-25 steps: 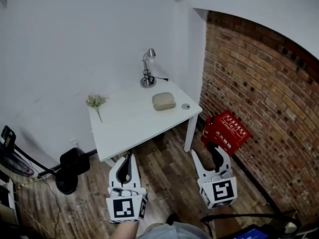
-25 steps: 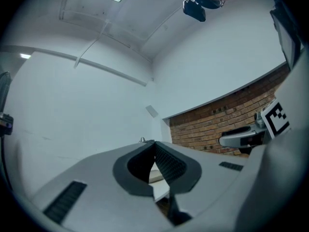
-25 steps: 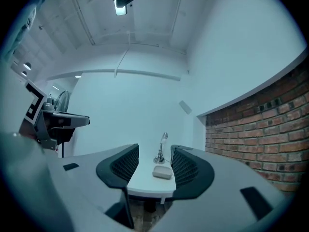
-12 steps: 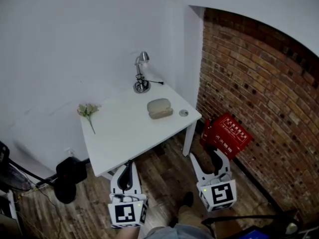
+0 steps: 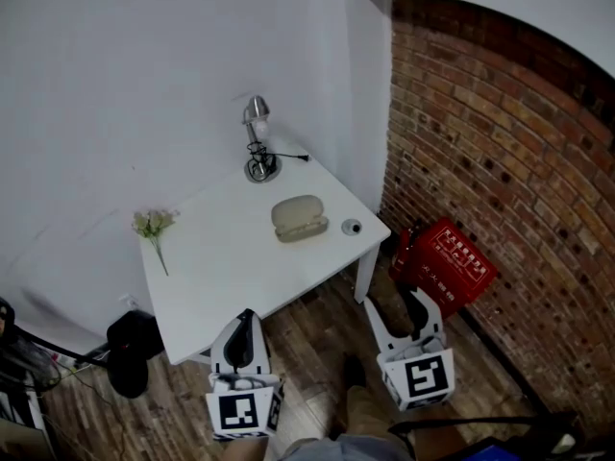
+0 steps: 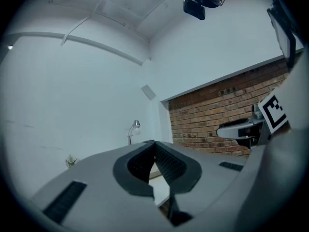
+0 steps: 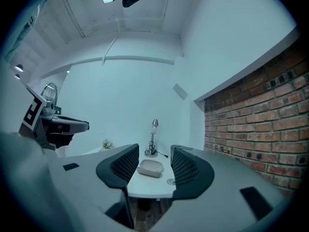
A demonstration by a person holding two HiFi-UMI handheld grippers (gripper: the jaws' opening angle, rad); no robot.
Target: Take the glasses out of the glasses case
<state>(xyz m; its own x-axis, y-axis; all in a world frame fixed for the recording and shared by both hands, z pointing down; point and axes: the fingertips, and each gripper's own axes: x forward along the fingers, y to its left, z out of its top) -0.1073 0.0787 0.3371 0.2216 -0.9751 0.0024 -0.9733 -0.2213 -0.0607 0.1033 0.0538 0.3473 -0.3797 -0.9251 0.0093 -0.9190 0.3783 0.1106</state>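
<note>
A beige glasses case [image 5: 300, 218] lies closed on the white table [image 5: 221, 257], toward its right end. Both grippers hang over the wooden floor, short of the table's near edge and well away from the case. My left gripper [image 5: 247, 318] is shut, its jaw tips meeting with nothing between them [image 6: 154, 144]. My right gripper [image 5: 399, 302] stands open and empty. In the right gripper view the case [image 7: 150, 167] shows far off through the gap between the jaws [image 7: 154, 164]. No glasses are visible.
A small desk lamp [image 5: 256, 147] stands at the table's far corner, a flower sprig [image 5: 152, 227] lies at its left, and a small round object [image 5: 352, 227] sits right of the case. A red crate [image 5: 447, 262] rests by the brick wall [image 5: 500, 161]. Dark gear [image 5: 130, 349] stands at the left.
The table and case have drawn nearer and lower in the head view as the person steps toward them. Both grippers keep their pose: left shut, right open.
</note>
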